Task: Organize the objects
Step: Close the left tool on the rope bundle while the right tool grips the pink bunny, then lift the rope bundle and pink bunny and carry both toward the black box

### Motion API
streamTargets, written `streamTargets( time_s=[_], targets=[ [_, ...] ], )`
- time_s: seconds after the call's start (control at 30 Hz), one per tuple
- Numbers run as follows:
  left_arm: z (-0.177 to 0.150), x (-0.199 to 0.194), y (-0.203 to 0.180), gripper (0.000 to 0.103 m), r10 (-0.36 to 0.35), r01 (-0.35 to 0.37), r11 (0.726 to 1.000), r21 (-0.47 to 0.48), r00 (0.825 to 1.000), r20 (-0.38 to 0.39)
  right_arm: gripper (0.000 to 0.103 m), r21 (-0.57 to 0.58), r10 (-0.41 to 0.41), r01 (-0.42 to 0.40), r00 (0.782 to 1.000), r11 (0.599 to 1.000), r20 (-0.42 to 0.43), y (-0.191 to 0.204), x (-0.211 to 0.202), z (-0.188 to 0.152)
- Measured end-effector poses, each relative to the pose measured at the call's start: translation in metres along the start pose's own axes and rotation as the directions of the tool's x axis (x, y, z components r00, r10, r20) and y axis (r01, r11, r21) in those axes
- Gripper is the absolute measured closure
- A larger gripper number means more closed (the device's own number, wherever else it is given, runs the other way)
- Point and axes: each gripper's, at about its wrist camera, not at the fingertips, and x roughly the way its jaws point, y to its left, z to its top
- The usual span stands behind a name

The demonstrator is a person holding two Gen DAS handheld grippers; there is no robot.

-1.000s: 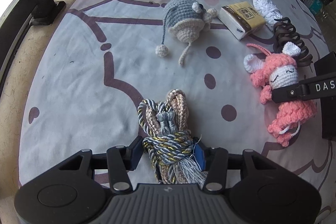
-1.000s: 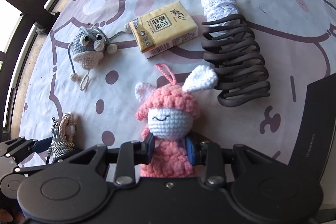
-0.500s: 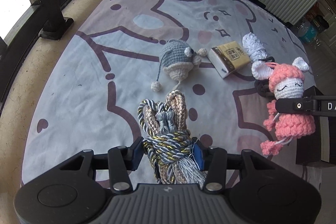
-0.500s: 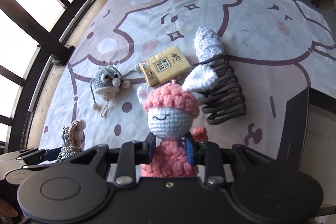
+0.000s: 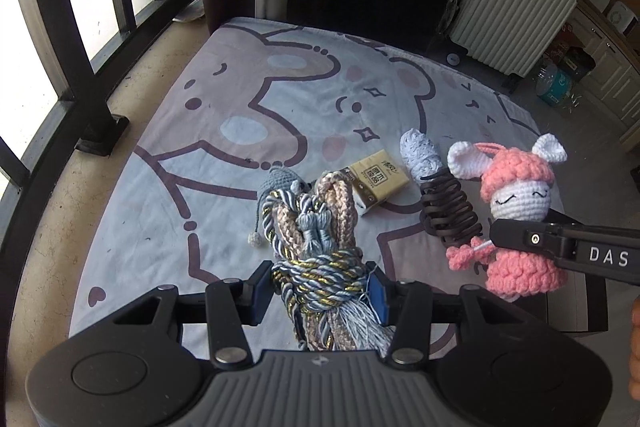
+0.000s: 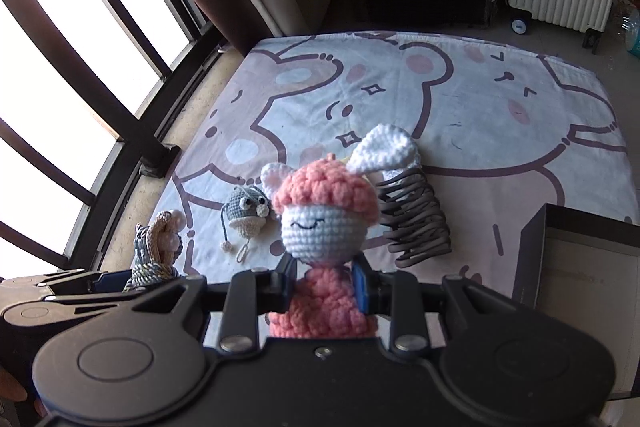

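Window frame [image 5: 60, 39] and bare floor strip [image 5: 52, 211] bordering the left edge of the printed cartoon sheet [image 5: 224, 163].

Left gripper [image 5: 320, 293] clamping its 2 blue-padded jaws on the rope bundle [image 5: 320, 239], a knot of grey, gold and beige cords; bundle standing upright between the jaws, lifted clear of the sheet, looped ends pointing up and fringe hanging back toward the gripper body.

Grey crochet mouse [image 5: 278, 183] lying on the sheet beyond the bundle, partly hidden by it in the left wrist view; pompom cord trailing off to its left side.

Yellow tissue pack [image 5: 378, 183] lying flat just right of the mouse. White knitted roll [image 5: 420, 157] resting just right of the pack, touching the far end of the dark brown hair claw [image 5: 448, 215], which is lying with teeth up.

Right gripper [image 6: 324, 285] clamping its jaws on the pink body of the crochet bunny doll [image 6: 326, 215]; doll being held upright in the air, white head, pink cap and 2 white ears rising above the jaws, hiding the tissue pack in the right wrist view.

Dark open box [image 6: 576, 267] sitting at the right edge of the sheet, near the hair claw. White ribbed suitcase [image 5: 516, 11] standing on the floor beyond the far right corner.
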Motion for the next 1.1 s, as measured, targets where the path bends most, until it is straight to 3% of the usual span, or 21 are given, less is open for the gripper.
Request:
streamTargets(
  time_s=[0.5,1.1],
  targets=[
    [0.011,-0.036,-0.039,0.054,0.068,-0.077,0.988,0.134,0.995,0.068,0.073,-0.002,-0.066,0.066,0.992,0.998,0.108,-0.008,-0.05,-0.013],
    [0.021,-0.043,-0.049,0.054,0.084,-0.1,0.983,0.157,0.991,0.105,0.073,0.021,-0.135,0.133,0.983,0.991,0.128,-0.018,-0.058,-0.018]
  ],
)
